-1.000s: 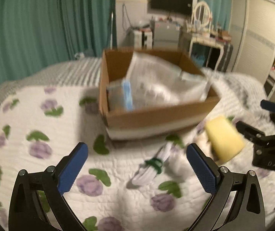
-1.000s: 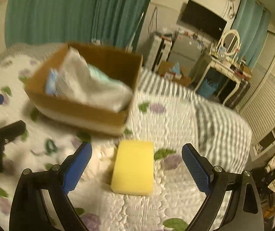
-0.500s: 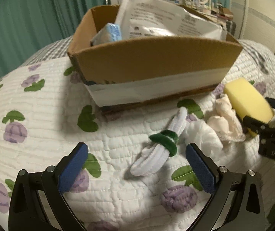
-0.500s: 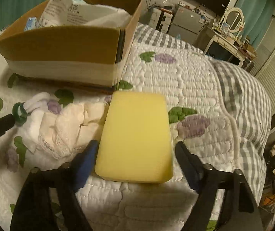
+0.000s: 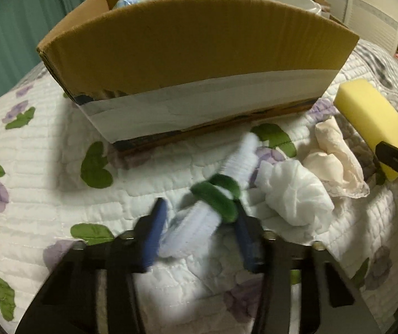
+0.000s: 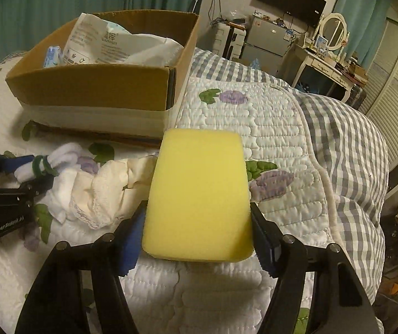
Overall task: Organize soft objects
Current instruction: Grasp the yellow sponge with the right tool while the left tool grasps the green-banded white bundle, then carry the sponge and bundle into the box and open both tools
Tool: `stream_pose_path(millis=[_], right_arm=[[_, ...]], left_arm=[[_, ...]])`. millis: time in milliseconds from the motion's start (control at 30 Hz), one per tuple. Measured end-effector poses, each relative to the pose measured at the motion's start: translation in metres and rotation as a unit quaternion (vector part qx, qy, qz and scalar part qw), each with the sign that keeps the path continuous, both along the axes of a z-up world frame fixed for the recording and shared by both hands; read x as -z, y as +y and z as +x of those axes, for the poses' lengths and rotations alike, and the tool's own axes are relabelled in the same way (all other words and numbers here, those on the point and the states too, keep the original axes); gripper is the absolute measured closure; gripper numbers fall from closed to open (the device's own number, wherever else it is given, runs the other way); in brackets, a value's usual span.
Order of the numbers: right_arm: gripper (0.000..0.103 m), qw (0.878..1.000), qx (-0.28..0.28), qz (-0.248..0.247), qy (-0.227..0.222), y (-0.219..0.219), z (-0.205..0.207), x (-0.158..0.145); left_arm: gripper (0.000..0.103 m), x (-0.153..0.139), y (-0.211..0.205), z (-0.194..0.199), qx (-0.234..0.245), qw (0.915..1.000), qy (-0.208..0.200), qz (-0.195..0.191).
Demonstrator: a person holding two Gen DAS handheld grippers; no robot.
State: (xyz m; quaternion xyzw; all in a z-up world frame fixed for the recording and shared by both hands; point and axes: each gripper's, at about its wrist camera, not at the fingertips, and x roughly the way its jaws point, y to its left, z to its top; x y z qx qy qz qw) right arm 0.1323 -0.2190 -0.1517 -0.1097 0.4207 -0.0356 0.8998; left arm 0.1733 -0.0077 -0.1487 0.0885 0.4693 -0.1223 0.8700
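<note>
Left wrist view: the left gripper [image 5: 199, 231] has just been closing, its blue pads now on either side of the white bundle [image 5: 213, 203] with a green band, low in the centre of the frame, below the box [image 5: 193, 64]. Right wrist view: the right gripper [image 6: 199, 236] has narrowed onto the yellow sponge [image 6: 199, 197], pads against its sides, at centre on the quilt [image 6: 277, 128]. Crumpled cloths [image 6: 107, 186] lie left of the sponge.

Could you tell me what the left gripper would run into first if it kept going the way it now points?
Probably the white pipe-cleaner bundle already between the left gripper's closing jaws, then the quilt; the cardboard box lies farther ahead.
</note>
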Motion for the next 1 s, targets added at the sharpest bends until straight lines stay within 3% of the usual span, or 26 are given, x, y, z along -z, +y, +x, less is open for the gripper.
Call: stream_pose_path(millis=[133,300,400,633,1000], right_arm=[[0.036,1.000,-0.009,-0.005,-0.004,0.005,-0.006,-0.003],[0.036,1.000,-0.017,-0.003,-0.013,0.008,-0.015,-0.014],[0.036,0.999,-0.023,0.012,-0.027,0.010,-0.024,-0.033],[0.036,0.997,-0.044,0.034,-0.059,0.017,-0.057,-0.081],[0.036,0.991,-0.081,0.026,-0.102,0.045,-0.079,-0.158]], left_arm=[[0.078,-0.007,0.008,-0.005,-0.012,0.9999,0.001,-0.010],[0.080,-0.024,0.020,-0.028,-0.023,0.9994,-0.011,-0.025],[0.081,-0.040,0.023,-0.046,-0.021,0.9994,-0.025,-0.012],[0.081,-0.078,0.012,-0.080,-0.010,0.9984,-0.050,-0.024],[0.081,-0.152,0.012,-0.085,-0.005,0.9942,-0.093,-0.055]])
